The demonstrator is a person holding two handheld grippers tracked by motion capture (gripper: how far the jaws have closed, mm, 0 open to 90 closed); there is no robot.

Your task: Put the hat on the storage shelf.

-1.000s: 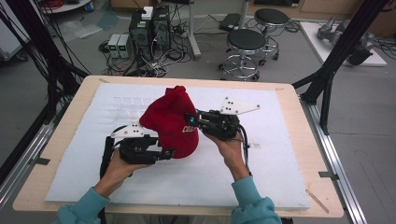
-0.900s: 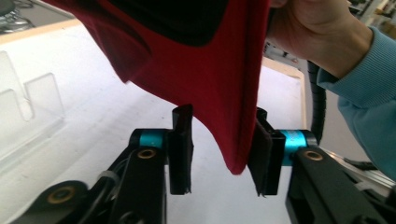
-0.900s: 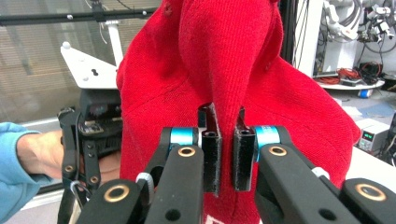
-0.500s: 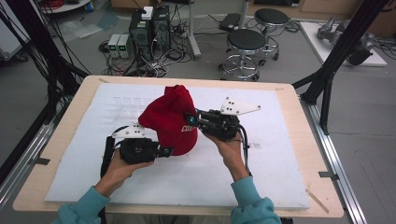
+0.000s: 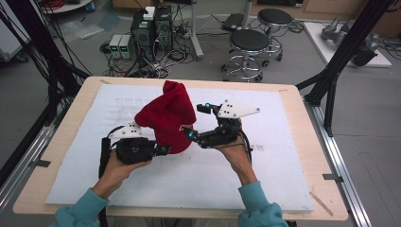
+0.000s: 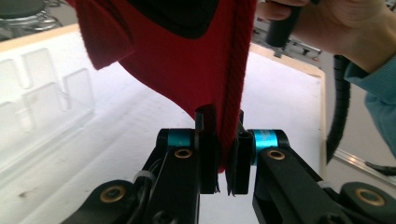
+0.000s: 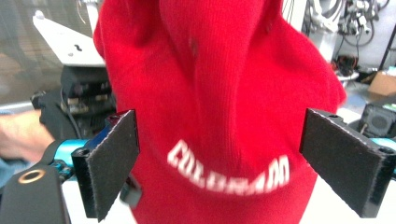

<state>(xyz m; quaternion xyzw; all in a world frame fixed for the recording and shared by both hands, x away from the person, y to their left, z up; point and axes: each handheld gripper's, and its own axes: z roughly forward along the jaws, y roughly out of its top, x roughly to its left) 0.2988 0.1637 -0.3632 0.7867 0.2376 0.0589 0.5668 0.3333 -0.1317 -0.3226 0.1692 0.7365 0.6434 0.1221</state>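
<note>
Two hand-held grippers share one red knit hat above the white tabletop [image 5: 283, 156].
Left hand-held gripper [image 6: 223, 154] is clamped on the red knit hat's [image 5: 166, 118] ribbed edge; right hand-held gripper [image 7: 219, 163] has just sprung wide, its pads off the cloth. White lettering blurs; the hat's top is cut off.

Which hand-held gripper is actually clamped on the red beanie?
The left hand-held gripper: jaws pinch the red beanie edge. The right hand-held gripper has just opened, pads clear.
</note>
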